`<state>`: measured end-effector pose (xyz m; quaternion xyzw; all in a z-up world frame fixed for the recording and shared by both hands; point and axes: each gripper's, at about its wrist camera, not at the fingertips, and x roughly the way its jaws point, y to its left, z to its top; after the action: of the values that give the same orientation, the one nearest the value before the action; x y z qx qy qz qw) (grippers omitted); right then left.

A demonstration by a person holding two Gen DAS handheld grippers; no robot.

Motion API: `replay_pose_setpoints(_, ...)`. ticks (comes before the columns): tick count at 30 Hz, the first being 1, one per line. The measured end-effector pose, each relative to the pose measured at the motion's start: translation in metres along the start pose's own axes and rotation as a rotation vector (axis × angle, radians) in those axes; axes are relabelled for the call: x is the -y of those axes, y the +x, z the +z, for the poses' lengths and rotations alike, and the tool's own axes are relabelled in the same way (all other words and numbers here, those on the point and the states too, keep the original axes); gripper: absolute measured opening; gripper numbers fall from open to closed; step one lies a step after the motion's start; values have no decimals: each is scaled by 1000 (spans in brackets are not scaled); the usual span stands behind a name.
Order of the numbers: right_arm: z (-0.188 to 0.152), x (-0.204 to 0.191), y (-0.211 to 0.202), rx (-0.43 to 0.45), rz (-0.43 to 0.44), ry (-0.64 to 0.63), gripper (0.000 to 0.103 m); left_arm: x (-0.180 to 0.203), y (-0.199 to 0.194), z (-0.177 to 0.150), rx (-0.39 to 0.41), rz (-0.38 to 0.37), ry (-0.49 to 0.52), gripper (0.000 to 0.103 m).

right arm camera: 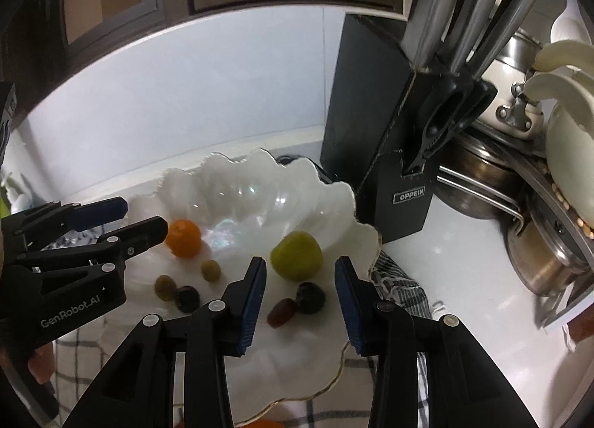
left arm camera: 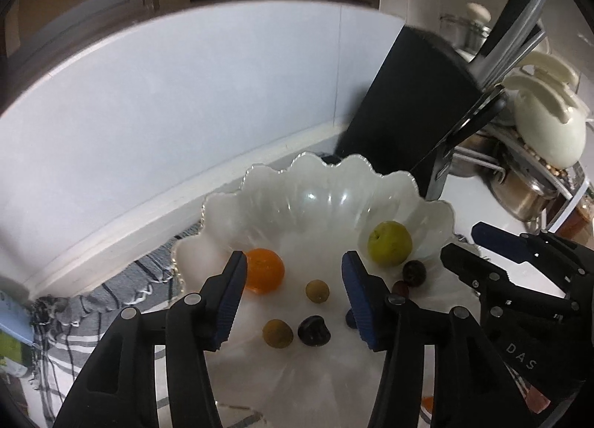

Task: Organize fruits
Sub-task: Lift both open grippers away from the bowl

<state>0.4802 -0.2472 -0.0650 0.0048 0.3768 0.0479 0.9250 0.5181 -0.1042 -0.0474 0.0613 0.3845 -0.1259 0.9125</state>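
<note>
Fruits are all sitting inside the white scalloped bowl (left arm camera: 282,212), which is resting on a checked cloth (left arm camera: 122,287) on the counter. Contents: an orange fruit (left arm camera: 264,270) on the left side, a green plum-like fruit (left arm camera: 389,243) on the right, two small olive-green fruits (left arm camera: 317,291) (left arm camera: 276,332) and a dark one (left arm camera: 314,330) in the middle, plus a dark round fruit (right arm camera: 310,297) and a reddish oval one (right arm camera: 282,312) lying touching each other near the right rim.

Key relation: the left gripper (left arm camera: 293,301) is hanging over the bowl centre, jaws standing partly apart and gripping nothing; the small olive and dark fruits are lying in line with the gap, below the pads. The orange fruit is sitting just beside the outer face of its left finger, not between the fingers. The right gripper (right arm camera: 300,301) is also partly open and empty; the dark/reddish pair is lying in its gap, green fruit just ahead of the tips. So left is nearer the centre cluster and orange, right is nearer green and the pair. Reddish one's long axis is running diagonally across the right jaw gap.

Hard to read: whether either set of pads is touching the bowl floor, can't tell. Something orange (right arm camera: 265,422) is peeking out under the bowl's near rim, cut off by the frame. A small dark item behind the left gripper's right finger is mostly hidden. Knife block (right arm camera: 375,153) is standing close behind the bowl.
</note>
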Motion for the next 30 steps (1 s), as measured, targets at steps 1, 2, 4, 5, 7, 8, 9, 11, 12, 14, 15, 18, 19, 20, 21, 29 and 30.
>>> replay_pose_setpoints(1, 0, -1, -5, 10, 4, -1, 40, 0, -7, 0, 11, 5, 2, 53)
replay_pose_setpoints(2, 0, -2, -9, 19, 6, -2, 40, 0, -12, 0, 19, 7, 3, 53)
replay_pose_setpoints(4, 0, -5, -19, 37, 14, -3, 40, 0, -25, -1, 43, 17, 6, 54)
replay_pose_setpoints(5, 0, -6, -24, 46, 17, -4, 40, -1, -30, -1, 52, 20, 8, 54)
replay_pose_setpoints(7, 0, -9, -32, 59, 21, -10, 40, -1, -41, -3, 72, 23, 9, 55)
replay_pose_setpoints(8, -1, -11, -36, 66, 23, -13, 40, -1, -46, -4, 80, 23, 11, 55)
replay_pose_setpoints(9, -2, -13, -42, 77, 23, -16, 40, -2, -52, -5, 88, 23, 12, 55)
replay_pose_setpoints(11, -3, -14, -50, 91, 24, -21, 40, -2, -63, -8, 103, 22, 9, 55)
replay_pose_setpoints(12, -4, -16, -56, 102, 24, -20, 40, -3, -70, -10, 112, 23, 9, 55)
replay_pose_setpoints(14, -6, -17, -65, 117, 31, -19, 40, -2, -78, -14, 128, 28, 8, 55)
replay_pose_setpoints(15, -7, -17, -69, 123, 33, -19, 40, -2, -84, -17, 137, 29, 7, 55)
replay_pose_setpoints(18, -12, -19, -84, 148, 37, -20, 40, 0, -98, -23, 152, 24, 3, 55)
replay_pose_setpoints(19, -13, -19, -87, 153, 39, -19, 40, 1, -101, -25, 156, 22, 2, 55)
replay_pose_setpoints(20, -15, -19, -92, 159, 43, -19, 40, 2, -108, -28, 166, 20, 1, 55)
replay_pose_setpoints(21, -18, -19, -96, 164, 46, -19, 40, 3, -113, -31, 174, 24, 0, 55)
replay_pose_setpoints(29, -41, -24, -125, 198, 60, -27, 40, 11, -145, -54, 204, 29, 6, 55)
replay_pose_setpoints(30, -45, -25, -128, 204, 63, -31, 40, 12, -148, -57, 205, 29, 8, 55)
